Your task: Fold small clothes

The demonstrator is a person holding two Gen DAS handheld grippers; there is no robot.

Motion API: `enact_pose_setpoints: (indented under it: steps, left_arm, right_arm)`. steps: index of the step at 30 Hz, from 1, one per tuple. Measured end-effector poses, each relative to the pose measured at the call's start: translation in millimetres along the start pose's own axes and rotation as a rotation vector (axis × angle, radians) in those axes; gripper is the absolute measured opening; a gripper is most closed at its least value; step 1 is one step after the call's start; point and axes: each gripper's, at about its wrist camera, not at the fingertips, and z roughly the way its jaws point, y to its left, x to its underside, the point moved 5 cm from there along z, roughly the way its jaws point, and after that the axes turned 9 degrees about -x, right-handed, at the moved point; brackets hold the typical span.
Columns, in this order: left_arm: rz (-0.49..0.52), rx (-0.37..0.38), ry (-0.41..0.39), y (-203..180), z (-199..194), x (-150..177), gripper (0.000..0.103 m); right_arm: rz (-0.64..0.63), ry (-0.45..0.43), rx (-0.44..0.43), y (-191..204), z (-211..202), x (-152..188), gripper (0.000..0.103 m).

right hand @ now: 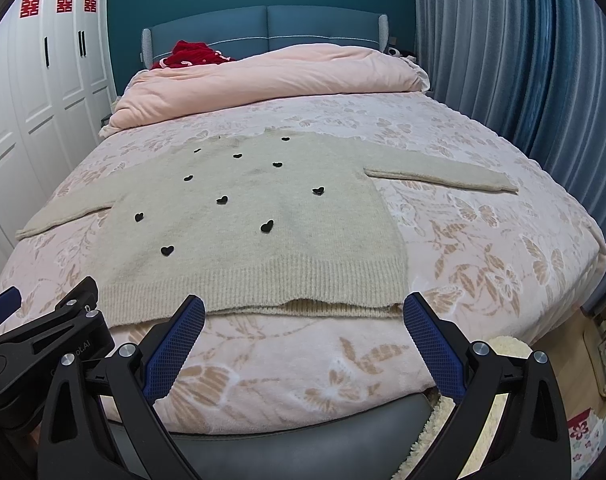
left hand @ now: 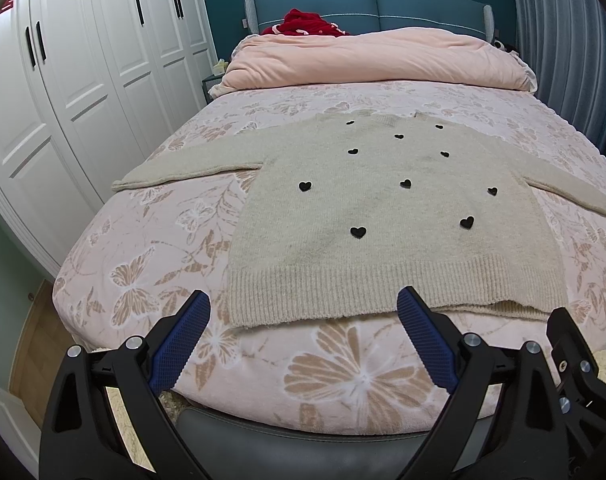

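Observation:
A beige knit sweater (left hand: 383, 216) with small black hearts lies flat on the bed, front up, both sleeves spread out to the sides, ribbed hem toward me. It also shows in the right wrist view (right hand: 255, 232). My left gripper (left hand: 303, 304) is open and empty, hovering just short of the hem's left part. My right gripper (right hand: 303, 308) is open and empty, just short of the hem's right part. The right gripper's body shows at the right edge of the left wrist view (left hand: 575, 360).
The bed has a pink floral cover (left hand: 151, 264). A rolled pink duvet (left hand: 375, 60) and a red garment (left hand: 307, 24) lie by the blue headboard. White wardrobes (left hand: 63, 100) stand left, blue curtains (right hand: 523, 60) right. A dark footboard (right hand: 303, 416) runs below.

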Motion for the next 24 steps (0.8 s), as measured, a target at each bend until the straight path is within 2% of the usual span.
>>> enact_pose_setpoints:
  steps: [8, 11, 14, 16, 20, 24]
  left_arm:
    - [0.000, 0.005, 0.015, 0.2, 5.2, 8.0, 0.092]
    - [-0.020, 0.045, 0.045, 0.2, 14.8, 7.8, 0.097]
    - [-0.096, 0.074, 0.074, 11.7, 26.6, 7.4, 0.098]
    - [-0.148, 0.086, 0.072, 21.5, 35.3, 5.3, 0.098]
    - [-0.213, 0.089, 0.127, 36.7, 59.1, 2.4, 0.098]
    - [-0.217, 0.114, 0.124, 36.5, 75.6, -5.5, 0.098]
  right_arm:
    - [0.009, 0.020, 0.000, -6.4, 4.8, 3.6, 0.098]
    - [0.040, 0.053, -0.067, -9.1, 16.2, 6.5, 0.098]
    - [0.083, 0.064, -0.114, -29.8, 31.0, 2.7, 0.098]
    - [0.156, 0.074, -0.119, -63.1, 46.2, -7.1, 0.098]
    - [0.368, 0.065, -0.084, -164.7, 80.9, -43.4, 0.098]
    - [0.464, -0.006, 0.054, -277.4, 121.7, -96.1, 0.098]
